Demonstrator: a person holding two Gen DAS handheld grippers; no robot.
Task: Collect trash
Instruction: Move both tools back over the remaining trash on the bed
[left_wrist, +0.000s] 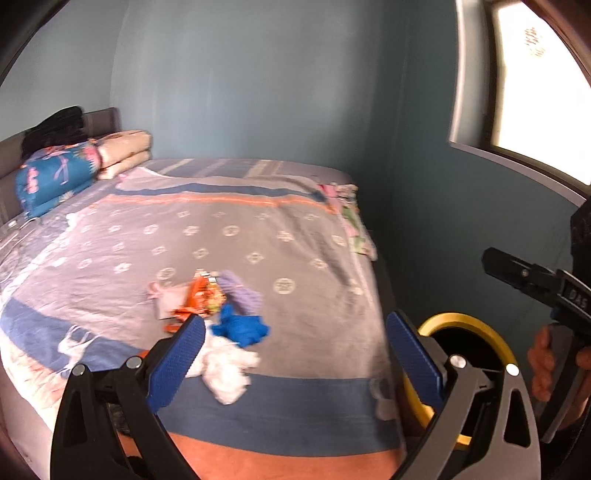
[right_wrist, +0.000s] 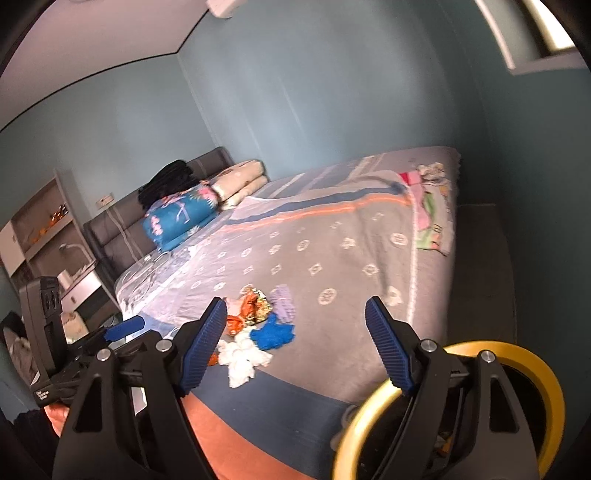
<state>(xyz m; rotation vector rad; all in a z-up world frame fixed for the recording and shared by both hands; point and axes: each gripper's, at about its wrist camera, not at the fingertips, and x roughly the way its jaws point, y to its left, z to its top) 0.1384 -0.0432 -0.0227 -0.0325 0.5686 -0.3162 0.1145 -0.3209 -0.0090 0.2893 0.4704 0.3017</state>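
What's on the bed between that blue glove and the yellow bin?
Nothing: only bare bedspread lies between the blue glove and the yellow bin at the bed's corner. Both wrist views show it.

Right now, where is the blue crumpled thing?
On the bed, in both wrist views, the blue crumpled thing lies between the purple wad and white tissues.

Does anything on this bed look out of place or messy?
Yes. A small heap of litter lies on the bedspread near its foot: crumpled white tissue, a blue scrap, orange wrappers and a purple piece.
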